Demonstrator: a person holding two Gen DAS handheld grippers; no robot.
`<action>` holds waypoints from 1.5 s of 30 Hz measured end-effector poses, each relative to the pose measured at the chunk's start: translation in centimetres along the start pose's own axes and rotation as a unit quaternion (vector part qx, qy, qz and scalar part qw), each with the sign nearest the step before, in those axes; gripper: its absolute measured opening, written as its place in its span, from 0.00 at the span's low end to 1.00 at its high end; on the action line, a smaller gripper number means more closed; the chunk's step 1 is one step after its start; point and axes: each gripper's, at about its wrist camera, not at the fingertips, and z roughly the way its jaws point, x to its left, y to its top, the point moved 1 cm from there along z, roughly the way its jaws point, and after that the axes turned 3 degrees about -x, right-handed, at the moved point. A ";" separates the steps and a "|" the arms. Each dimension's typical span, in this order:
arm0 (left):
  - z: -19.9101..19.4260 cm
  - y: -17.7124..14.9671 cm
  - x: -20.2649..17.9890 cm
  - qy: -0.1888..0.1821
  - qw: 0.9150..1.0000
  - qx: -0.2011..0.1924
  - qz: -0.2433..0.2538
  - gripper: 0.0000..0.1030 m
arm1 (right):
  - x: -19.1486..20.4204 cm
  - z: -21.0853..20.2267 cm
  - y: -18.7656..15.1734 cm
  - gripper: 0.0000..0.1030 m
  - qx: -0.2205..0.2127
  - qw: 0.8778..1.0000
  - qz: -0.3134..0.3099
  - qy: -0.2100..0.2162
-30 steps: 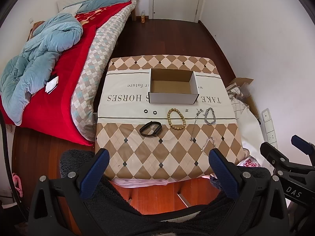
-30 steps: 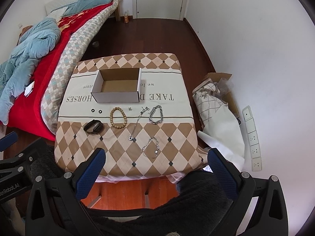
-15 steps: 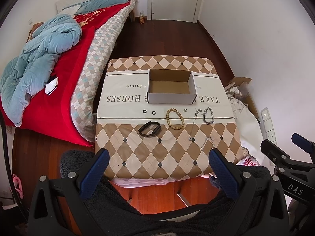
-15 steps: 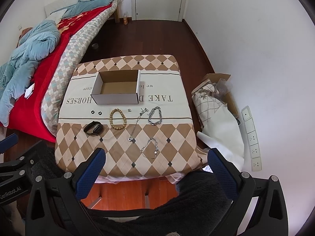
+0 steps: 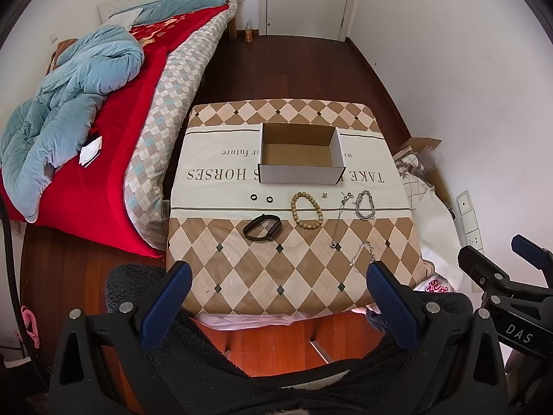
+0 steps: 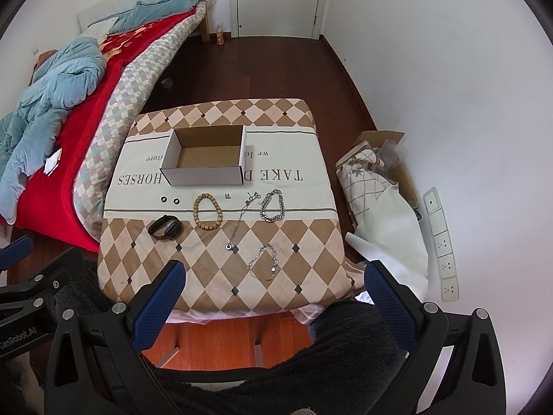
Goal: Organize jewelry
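Observation:
An empty cardboard box [image 5: 300,159] [image 6: 207,162] stands mid-table on a diamond-patterned cloth [image 5: 242,269] [image 6: 311,259]. In front of it lie two small black rings [image 5: 261,197] [image 6: 170,200], a wooden bead bracelet [image 5: 307,206] [image 6: 207,211], a black band [image 5: 261,228] [image 6: 165,227], a thin pendant necklace [image 5: 339,219] [image 6: 240,219], a chunky silver chain bracelet [image 5: 365,205] [image 6: 273,206] and a fine silver bracelet [image 5: 363,257] [image 6: 264,261]. My left gripper [image 5: 276,302] and right gripper [image 6: 274,299] hang open high above the table's near edge, holding nothing.
A bed [image 5: 114,110] with a red cover and a blue duvet runs along the left. A cardboard carton with cloth bags [image 6: 376,180] sits on the floor to the right, by the wall. A dark fleecy sleeve [image 5: 207,363] shows under the grippers.
Both grippers have risen and pulled back a little, so the table looks slightly smaller and farther. Nothing on the table has moved.

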 end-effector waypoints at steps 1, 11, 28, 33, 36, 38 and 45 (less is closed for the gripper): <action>0.1 0.0 0.1 0.000 1.000 0.000 0.000 1.00 | 0.0 0.0 0.0 1.00 -0.001 1.000 0.001 0.000; -0.3 0.2 0.3 -0.006 1.000 -0.002 -0.002 1.00 | 0.0 -0.2 0.1 1.00 0.000 1.000 0.000 0.002; 6.2 5.4 5.0 0.135 0.988 -0.076 0.022 1.00 | -2.9 10.5 3.0 1.00 0.018 0.998 0.057 -0.020; 13.4 5.2 6.6 0.174 0.982 -0.034 0.057 1.00 | -2.1 16.5 2.8 1.00 0.052 0.997 0.060 -0.010; 18.3 4.0 6.6 0.173 0.981 0.013 0.088 1.00 | -0.4 19.9 2.3 0.91 0.066 0.996 0.052 0.006; 20.8 3.2 6.3 0.169 0.979 0.035 0.105 0.99 | 0.9 22.3 1.9 0.81 0.082 0.995 0.049 0.019; 27.7 1.4 4.8 0.114 0.976 0.106 0.151 0.92 | 4.0 29.2 0.9 0.64 0.134 0.987 0.062 0.062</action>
